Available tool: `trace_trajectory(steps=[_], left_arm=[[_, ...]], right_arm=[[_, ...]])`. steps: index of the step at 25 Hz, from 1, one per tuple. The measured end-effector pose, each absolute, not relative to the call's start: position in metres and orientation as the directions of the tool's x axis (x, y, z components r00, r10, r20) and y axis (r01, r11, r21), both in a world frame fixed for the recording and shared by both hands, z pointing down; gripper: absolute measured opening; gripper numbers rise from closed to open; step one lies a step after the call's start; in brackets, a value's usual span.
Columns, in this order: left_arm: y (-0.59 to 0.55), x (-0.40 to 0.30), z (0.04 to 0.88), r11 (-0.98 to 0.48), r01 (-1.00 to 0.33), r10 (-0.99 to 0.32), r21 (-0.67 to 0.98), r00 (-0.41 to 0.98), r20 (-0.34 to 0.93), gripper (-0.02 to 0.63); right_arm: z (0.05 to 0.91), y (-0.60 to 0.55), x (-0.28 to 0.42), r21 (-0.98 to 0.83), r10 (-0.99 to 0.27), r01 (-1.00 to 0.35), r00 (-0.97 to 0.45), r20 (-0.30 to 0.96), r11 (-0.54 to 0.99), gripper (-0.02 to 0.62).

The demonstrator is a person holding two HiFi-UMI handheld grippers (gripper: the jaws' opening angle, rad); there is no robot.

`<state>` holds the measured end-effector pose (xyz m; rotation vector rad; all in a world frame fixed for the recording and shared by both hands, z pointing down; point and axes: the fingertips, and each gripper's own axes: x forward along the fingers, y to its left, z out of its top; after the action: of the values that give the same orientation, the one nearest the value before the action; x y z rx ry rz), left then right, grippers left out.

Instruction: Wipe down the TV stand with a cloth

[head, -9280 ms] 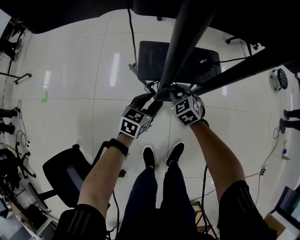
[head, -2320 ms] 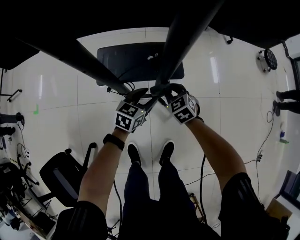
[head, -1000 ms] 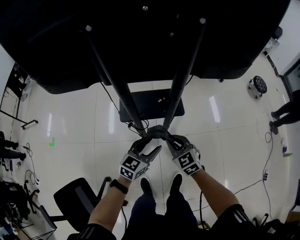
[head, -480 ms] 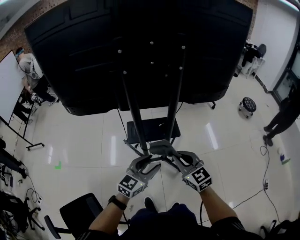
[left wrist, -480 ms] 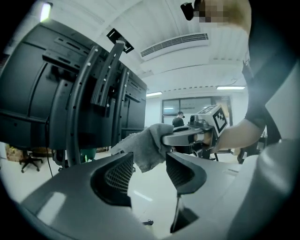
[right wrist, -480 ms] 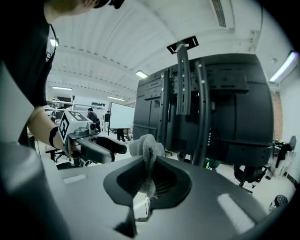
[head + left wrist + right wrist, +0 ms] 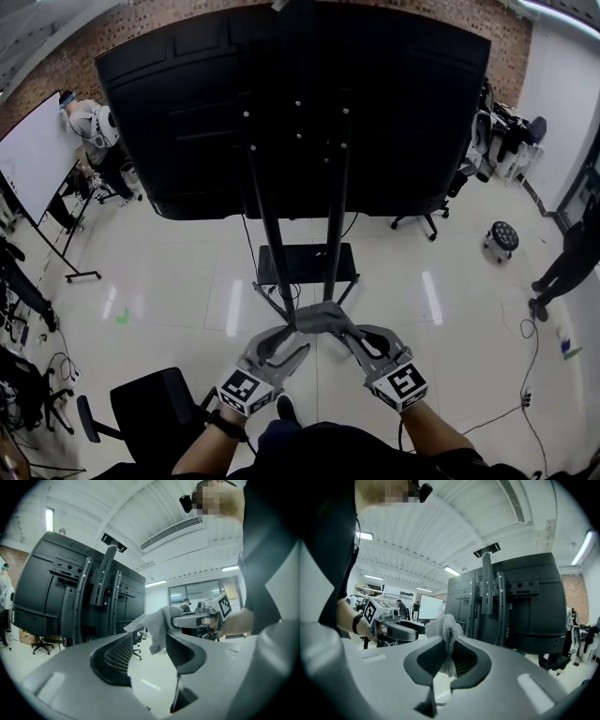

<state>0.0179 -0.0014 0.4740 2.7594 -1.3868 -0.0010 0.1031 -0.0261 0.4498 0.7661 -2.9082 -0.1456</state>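
Observation:
The TV stand (image 7: 305, 264) is black, with two upright poles (image 7: 272, 234) carrying a big black screen seen from behind. Low in the head view, my right gripper (image 7: 336, 325) is shut on a grey cloth (image 7: 317, 319) just in front of the poles' feet. In the right gripper view the cloth (image 7: 444, 629) is pinched between my right gripper's (image 7: 447, 649) jaws, with the stand (image 7: 487, 602) beyond. My left gripper (image 7: 287, 341) stands open beside it, with nothing held. In the left gripper view, my left gripper (image 7: 149, 641) frames the hanging cloth (image 7: 157, 626) and the stand (image 7: 93, 597).
A black office chair (image 7: 141, 412) stands at the lower left. A round stool (image 7: 504, 234) and a standing person (image 7: 562, 262) are at the right. A whiteboard (image 7: 37, 155) and another person (image 7: 94, 122) are at the far left. Cables trail on the tiled floor (image 7: 169, 281).
The head view has swung upward from the stand's base to the whole back of the screen. Both grippers now sit lower in the frame. The cloth stays pinched in the right gripper.

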Motion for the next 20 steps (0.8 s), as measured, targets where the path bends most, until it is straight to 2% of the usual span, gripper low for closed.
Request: trace_trajectory(steps=[10,20], left_arm=[[0.056,0.038,0.470,-0.543,-0.838,-0.837,0.046,0.545,0.053,0.241],[0.083,0.035,0.448,-0.569,-0.823,-0.822,0.000,0.568,0.025,0.241]], right_arm=[[0.457,0.034,0.128,0.128,-0.437,-0.423,-0.893,0.109,0.897,0.017],[0.438,0.061,0.134,0.097,-0.462,-0.455,-0.884,0.072,0.885,0.017]])
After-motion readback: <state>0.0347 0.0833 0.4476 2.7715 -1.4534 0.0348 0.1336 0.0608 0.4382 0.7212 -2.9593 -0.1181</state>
